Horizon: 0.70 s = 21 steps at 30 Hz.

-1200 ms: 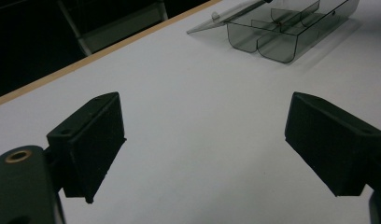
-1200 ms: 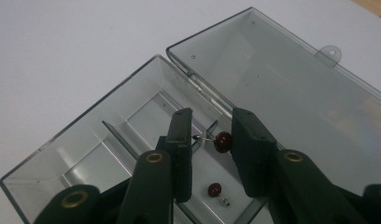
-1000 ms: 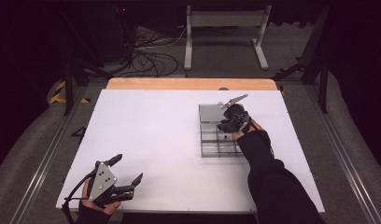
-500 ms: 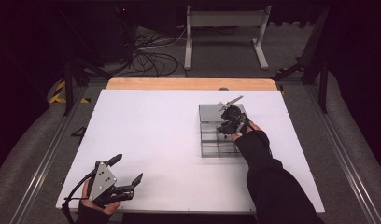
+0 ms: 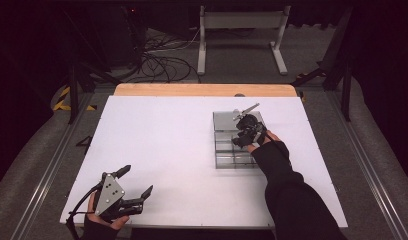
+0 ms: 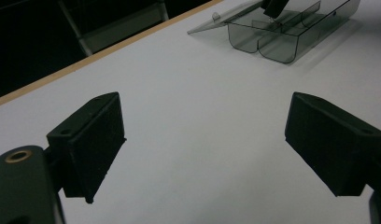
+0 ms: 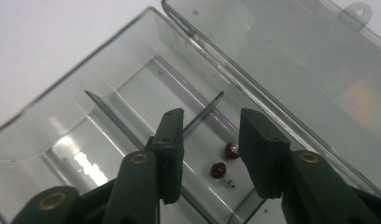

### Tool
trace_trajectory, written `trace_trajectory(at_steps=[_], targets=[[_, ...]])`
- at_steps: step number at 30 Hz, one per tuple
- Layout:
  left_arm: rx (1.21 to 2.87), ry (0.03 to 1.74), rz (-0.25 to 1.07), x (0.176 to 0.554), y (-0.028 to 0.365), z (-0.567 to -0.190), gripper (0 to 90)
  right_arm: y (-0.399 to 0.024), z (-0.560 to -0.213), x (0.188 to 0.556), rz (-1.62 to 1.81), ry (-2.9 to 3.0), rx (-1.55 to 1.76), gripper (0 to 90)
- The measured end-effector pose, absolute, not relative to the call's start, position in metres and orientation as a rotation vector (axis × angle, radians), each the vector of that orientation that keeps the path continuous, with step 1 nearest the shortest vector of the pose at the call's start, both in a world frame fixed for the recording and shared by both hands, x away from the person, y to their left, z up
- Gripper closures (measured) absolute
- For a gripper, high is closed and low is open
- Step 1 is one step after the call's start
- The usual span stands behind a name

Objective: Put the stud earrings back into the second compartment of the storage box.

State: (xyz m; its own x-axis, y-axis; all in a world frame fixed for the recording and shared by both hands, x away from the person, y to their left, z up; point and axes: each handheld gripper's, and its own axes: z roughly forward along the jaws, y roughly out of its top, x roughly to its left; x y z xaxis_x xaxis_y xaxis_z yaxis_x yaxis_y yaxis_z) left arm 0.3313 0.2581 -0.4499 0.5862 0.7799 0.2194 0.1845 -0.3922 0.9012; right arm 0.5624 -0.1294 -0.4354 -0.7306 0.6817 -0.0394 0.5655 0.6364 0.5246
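A clear plastic compartment box (image 5: pixel 231 161) lies open on the white table, its lid (image 5: pixel 223 120) folded flat behind it. My right gripper (image 5: pixel 242 136) points down into a far compartment. In the right gripper view its jaws (image 7: pixel 212 119) have just been opening and stand apart, pressing on nothing. Below them two small dark red round pieces (image 7: pixel 232 150) (image 7: pixel 218 170) lie on the compartment floor, one with thin metal legs. My left gripper (image 5: pixel 138 180) rests at the table's near left corner, wide open (image 6: pixel 205 116) with nothing between its jaws. It faces the box (image 6: pixel 282 42).
The white table (image 5: pixel 162 135) has a wooden strip (image 5: pixel 202 90) along its far edge. Beyond it stand a metal frame (image 5: pixel 242 35) and loose cables (image 5: pixel 162 65) on the floor. Thin dividers (image 7: pixel 109 112) split the box into several compartments.
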Motion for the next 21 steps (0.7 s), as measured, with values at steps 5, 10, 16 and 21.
trace_trajectory(at_steps=[5,10,16,21], targets=[[1.891,0.777,0.812,0.331,0.259,-0.45,12.4,-0.133,-0.42,0.551,0.823,2.597,0.979,52.0],[1.888,0.779,0.816,0.331,0.259,-0.449,12.4,-0.141,-0.403,0.53,0.961,2.541,0.924,39.6],[1.878,0.785,0.811,0.33,0.259,-0.449,12.4,-0.158,-0.393,0.49,1.116,2.44,0.818,19.9],[1.877,0.785,0.817,0.331,0.261,-0.448,12.2,-0.183,-0.403,0.457,1.266,2.397,0.77,6.2]])
